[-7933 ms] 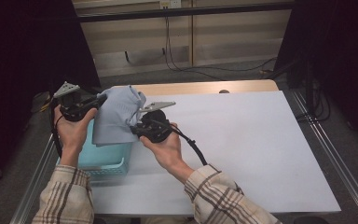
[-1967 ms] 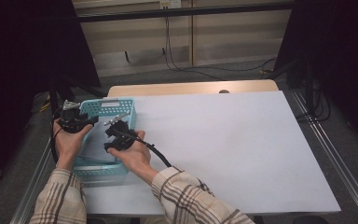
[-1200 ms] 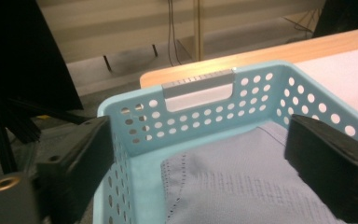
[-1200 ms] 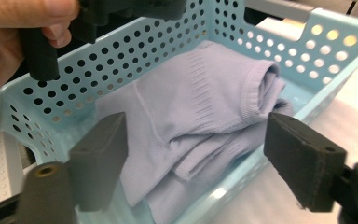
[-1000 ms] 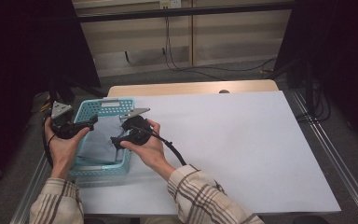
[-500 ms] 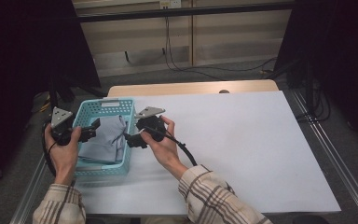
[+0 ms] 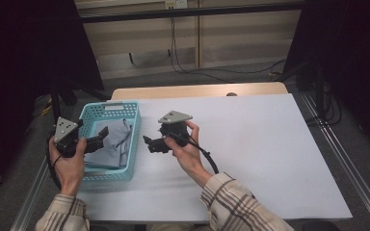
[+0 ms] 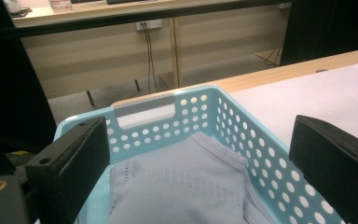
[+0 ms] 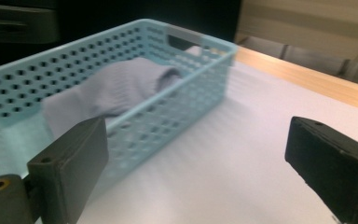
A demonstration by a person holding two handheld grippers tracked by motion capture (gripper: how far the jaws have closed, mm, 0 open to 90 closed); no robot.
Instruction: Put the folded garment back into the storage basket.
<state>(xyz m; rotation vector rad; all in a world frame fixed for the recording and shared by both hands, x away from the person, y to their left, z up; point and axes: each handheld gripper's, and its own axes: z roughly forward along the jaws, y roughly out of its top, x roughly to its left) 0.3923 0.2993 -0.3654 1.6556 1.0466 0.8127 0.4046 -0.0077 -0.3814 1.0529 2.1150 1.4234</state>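
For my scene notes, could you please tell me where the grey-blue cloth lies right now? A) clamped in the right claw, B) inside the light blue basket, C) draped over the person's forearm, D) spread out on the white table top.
B: the grey-blue cloth lies folded inside the light blue basket, and both the left claw and the right claw are open and hold nothing.

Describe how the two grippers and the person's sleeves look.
Both grippers are black. The left gripper and right gripper each carry a grey three-cornered plate with small dark holes on top. A black cable trails from the right one along the forearm. The fingers are chunky black blocks, one with a brass-coloured hole at its base. The sleeves are plaid, beige with dark stripes.
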